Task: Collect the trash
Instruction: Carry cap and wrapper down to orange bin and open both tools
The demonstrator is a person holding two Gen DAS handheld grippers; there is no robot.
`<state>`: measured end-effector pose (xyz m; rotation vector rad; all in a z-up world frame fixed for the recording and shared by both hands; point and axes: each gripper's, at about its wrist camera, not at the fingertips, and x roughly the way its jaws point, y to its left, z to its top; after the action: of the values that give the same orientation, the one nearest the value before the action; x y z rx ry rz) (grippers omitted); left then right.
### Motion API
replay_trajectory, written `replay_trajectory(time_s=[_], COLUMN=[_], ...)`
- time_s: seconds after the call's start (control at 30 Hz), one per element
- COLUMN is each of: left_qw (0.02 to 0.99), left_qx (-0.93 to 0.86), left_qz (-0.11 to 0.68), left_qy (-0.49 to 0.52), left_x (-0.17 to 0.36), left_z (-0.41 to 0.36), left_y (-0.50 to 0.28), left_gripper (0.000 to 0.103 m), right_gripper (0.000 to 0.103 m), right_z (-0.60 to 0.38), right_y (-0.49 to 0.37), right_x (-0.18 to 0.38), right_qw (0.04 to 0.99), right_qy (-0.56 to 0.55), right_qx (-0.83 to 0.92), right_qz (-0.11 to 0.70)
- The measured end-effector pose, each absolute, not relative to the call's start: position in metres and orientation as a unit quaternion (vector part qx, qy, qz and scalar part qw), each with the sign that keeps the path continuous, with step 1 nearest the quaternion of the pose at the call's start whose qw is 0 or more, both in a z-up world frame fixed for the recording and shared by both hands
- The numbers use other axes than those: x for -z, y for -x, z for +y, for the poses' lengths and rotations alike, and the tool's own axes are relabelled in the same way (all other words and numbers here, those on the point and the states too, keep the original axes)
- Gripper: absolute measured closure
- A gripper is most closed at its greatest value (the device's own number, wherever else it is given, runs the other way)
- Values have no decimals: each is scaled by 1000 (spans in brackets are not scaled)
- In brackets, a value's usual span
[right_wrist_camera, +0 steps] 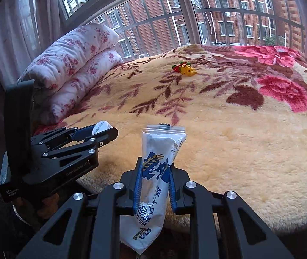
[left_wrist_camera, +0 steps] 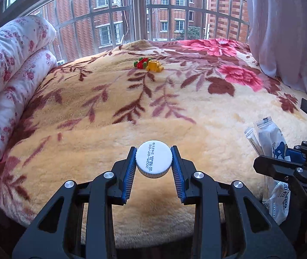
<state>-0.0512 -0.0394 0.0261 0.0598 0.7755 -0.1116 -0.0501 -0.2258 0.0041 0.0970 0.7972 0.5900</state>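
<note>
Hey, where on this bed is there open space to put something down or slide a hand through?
The blanket is bare across its near middle, between the folded quilt on the left and the toy cars near the window. It is crowded at the near edge, where the left gripper holds a bottle cap and the right gripper holds a wrapper.

A floral blanket [left_wrist_camera: 114, 142] covers the bed. Far across it lie a red-and-green toy [left_wrist_camera: 140, 62] touching a yellow toy [left_wrist_camera: 154, 65]; folded floral quilts [left_wrist_camera: 9, 69] sit left.
</note>
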Motion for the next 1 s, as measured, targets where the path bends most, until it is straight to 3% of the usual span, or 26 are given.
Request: replay_trajectory(time_s=[0.5,1.0], left_qw=[906,838], left_qx=[117,131], left_qz=[401,526], left_qy=[-70,-71], left_x=[18,104], left_z=[-44,-41], left_y=[146,154], left_gripper=[72,72], right_gripper=[81,79], right_z=[-225,-214], right_y=[131,135], right_x=[37,107], right_qw=[850,785], right_qy=[-1,28], right_qx=[-319,-341], right_qz=[420,517])
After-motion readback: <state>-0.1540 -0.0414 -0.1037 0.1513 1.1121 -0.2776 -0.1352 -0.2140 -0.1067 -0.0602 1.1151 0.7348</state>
